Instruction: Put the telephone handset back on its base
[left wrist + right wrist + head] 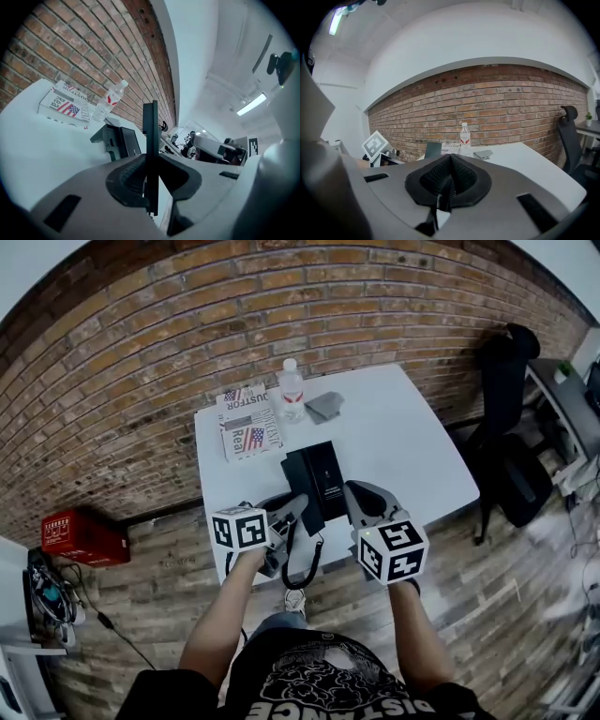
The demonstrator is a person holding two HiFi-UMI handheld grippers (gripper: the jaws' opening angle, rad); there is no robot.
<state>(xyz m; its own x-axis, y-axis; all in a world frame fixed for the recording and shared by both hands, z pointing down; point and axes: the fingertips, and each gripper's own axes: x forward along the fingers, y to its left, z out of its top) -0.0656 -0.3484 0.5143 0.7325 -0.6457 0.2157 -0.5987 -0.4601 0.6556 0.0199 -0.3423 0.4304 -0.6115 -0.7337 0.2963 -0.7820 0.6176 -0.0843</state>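
The black telephone base [317, 482] stands mid-table, its screen end raised; it also shows in the left gripper view [119, 140]. My left gripper [292, 505] hovers at the base's near-left corner, shut on the slim black handset [150, 126]. The handset stands upright and edge-on between the pads, and its top rises above them. Its coiled cord [307, 570] loops down past the table's front edge and back up to the base. My right gripper [361, 498] is just right of the base, and its pads [440, 180] meet with nothing between them.
On the white table [412, 446], behind the base, are a printed box [248, 423], a water bottle [292, 390] and a grey cloth [325, 406]. A brick wall runs behind. A black office chair [506, 427] stands at the right and a red case [82, 537] on the floor at the left.
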